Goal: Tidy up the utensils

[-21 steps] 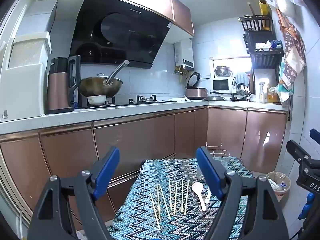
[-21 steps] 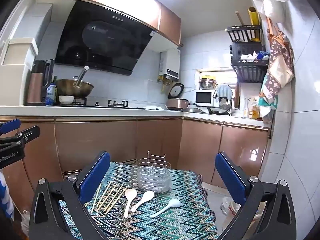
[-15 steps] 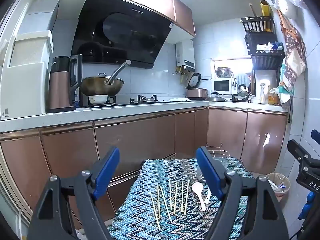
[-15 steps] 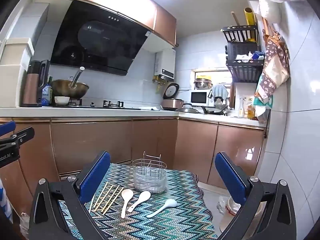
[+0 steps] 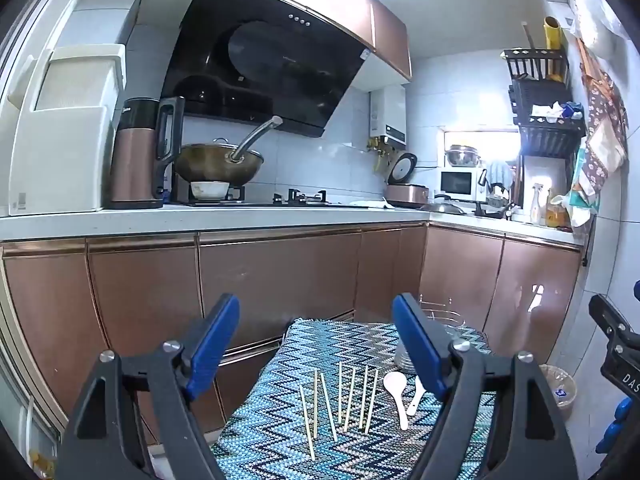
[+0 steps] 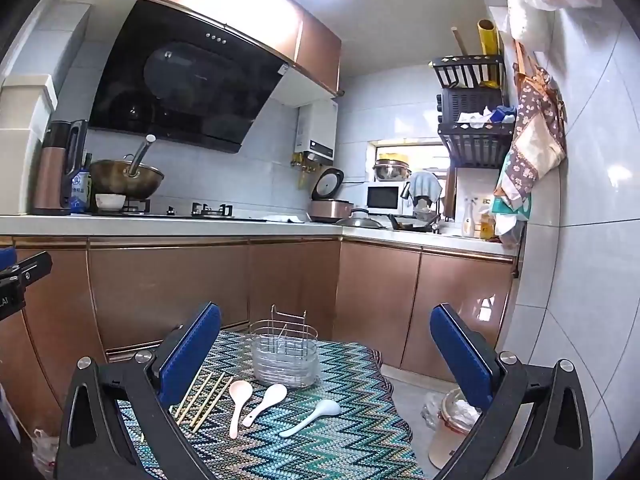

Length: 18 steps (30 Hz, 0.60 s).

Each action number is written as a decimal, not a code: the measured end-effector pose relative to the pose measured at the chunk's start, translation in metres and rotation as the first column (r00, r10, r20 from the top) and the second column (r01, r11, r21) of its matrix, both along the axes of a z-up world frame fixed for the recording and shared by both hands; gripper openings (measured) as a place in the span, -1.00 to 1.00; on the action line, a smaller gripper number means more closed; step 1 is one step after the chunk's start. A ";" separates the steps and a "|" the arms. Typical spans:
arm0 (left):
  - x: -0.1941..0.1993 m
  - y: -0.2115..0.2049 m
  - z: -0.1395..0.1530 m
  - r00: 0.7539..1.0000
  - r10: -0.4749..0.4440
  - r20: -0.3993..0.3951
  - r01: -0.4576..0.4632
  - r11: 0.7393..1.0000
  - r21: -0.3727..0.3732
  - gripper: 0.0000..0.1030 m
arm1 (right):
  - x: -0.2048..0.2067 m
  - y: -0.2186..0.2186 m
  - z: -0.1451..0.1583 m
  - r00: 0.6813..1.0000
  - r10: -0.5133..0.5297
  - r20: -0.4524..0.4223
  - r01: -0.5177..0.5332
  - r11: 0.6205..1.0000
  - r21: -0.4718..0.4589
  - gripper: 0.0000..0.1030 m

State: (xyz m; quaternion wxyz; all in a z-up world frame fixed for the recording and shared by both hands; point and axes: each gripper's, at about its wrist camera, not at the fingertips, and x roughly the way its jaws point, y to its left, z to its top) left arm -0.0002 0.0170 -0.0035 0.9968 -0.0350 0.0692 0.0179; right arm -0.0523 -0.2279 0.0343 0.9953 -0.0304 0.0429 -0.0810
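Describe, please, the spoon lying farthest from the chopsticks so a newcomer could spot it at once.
Find the small table with the zigzag cloth; in front of the clear utensil holder lie three spoons. The spoon farthest from the chopsticks is at the right end of that row: pale bluish-white, lying flattest, while its two neighbours look pinkish.

The left claw (image 5: 316,350) is being held wide open — its two blue-padded fingers (image 5: 212,346) are standing well apart, with nothing being pressed between them. It is being pointed slightly downward, black arms spreading out toward the lower corners of its own view. The right claw (image 6: 326,354) is likewise being held wide open and roughly level, its blue pads (image 6: 460,354) being kept far apart and nothing being gripped. Each claw is being glimpsed at the edge of the other's view — the two are being carried side by side, apart.
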 end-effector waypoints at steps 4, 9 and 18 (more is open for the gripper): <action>-0.001 0.000 0.001 1.000 -0.001 0.001 0.001 1.000 -0.006 0.52 | 0.002 0.009 -0.008 1.000 -0.012 0.011 0.012 1.000 -0.006 1.00; -0.001 0.001 0.003 1.000 -0.012 -0.008 0.012 1.000 0.008 0.52 | 0.001 0.013 -0.010 1.000 -0.022 0.022 0.022 1.000 -0.005 1.00; 0.001 -0.001 0.004 0.998 -0.051 -0.021 0.051 0.999 0.010 0.52 | 0.001 0.017 -0.014 0.999 -0.034 0.030 0.035 0.999 -0.010 1.00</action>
